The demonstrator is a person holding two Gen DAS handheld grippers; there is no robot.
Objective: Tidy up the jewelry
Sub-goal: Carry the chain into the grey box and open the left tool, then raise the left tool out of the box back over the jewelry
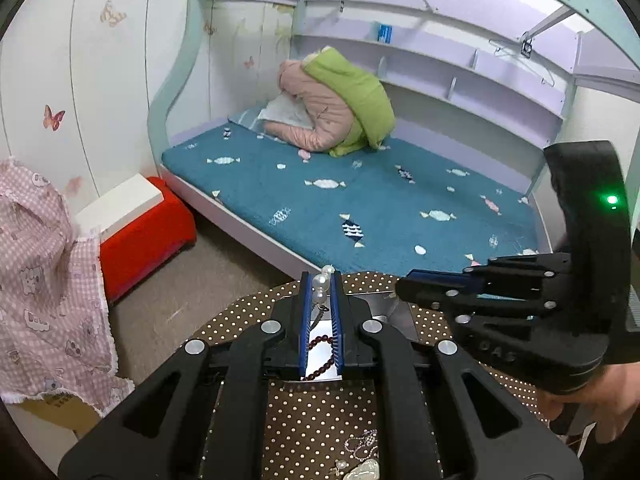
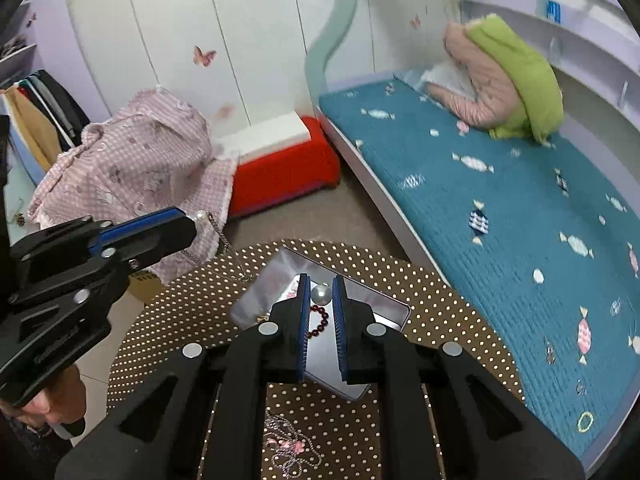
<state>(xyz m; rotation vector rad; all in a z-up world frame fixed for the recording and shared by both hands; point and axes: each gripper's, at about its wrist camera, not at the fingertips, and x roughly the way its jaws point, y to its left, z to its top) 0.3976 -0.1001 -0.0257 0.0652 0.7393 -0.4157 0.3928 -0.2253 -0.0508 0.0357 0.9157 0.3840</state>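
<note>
Between the blue pads of the left gripper (image 1: 320, 286), a short pearl string (image 1: 320, 290) clamped, with a thin chain (image 2: 218, 232) hanging down from it toward the table. Jaws nearly together, only the pearls keeping them apart. Between the pads of the right gripper (image 2: 320, 294), one single large pearl (image 2: 321, 293) pinched, jaws closed on it the same way. Both grippers held above a silver tin box (image 2: 380, 308), open and shiny inside. Inside the box, a dark red bead bracelet (image 2: 320, 322), seen just under the pads in both views. Box resting on a round table with brown dotted cloth (image 2: 460, 312). Closer to the cameras, on the same cloth, more jewelry: a pink flower necklace (image 2: 294, 446) with a fine chain, and a pale jade-like pendant (image 1: 362, 472) beside a small chain. Under the right gripper's handle, a hand (image 1: 588, 404) partly visible. Beyond the table, a bed with a teal candy-print cover (image 1: 360, 200), a pink and green jacket (image 1: 340, 108) heaped on it, a red stool (image 1: 148, 232), and a pink checked cloth (image 2: 140, 160) over some furniture.
</note>
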